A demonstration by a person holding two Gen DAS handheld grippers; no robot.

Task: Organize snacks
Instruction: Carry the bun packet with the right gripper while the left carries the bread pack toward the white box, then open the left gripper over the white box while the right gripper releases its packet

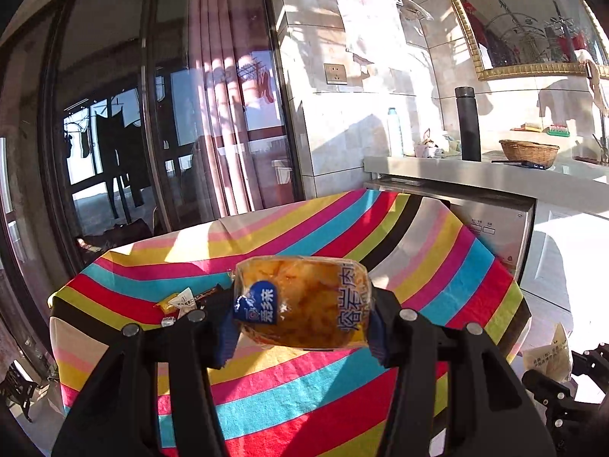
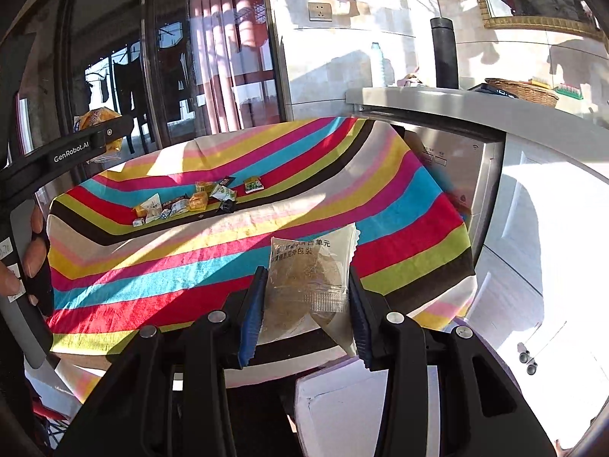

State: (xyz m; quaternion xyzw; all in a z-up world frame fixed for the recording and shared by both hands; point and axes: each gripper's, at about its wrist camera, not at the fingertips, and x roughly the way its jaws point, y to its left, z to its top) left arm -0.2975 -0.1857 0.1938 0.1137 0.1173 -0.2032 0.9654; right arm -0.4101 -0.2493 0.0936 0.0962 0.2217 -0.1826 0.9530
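Right gripper point(image 2: 306, 304) pinching pale packet point(image 2: 310, 270) between blue pads, holding it above near edge of striped cloth point(image 2: 160, 266). Left gripper point(image 1: 302, 327) clamping orange bun pack point(image 1: 302, 301) above cloth. Remaining snacks point(image 2: 198, 200) lying far left. White box point(image 2: 342, 411) showing below right gripper, likely drop spot. Keeping squeeze light, lowering before releasing, one packet at a time.
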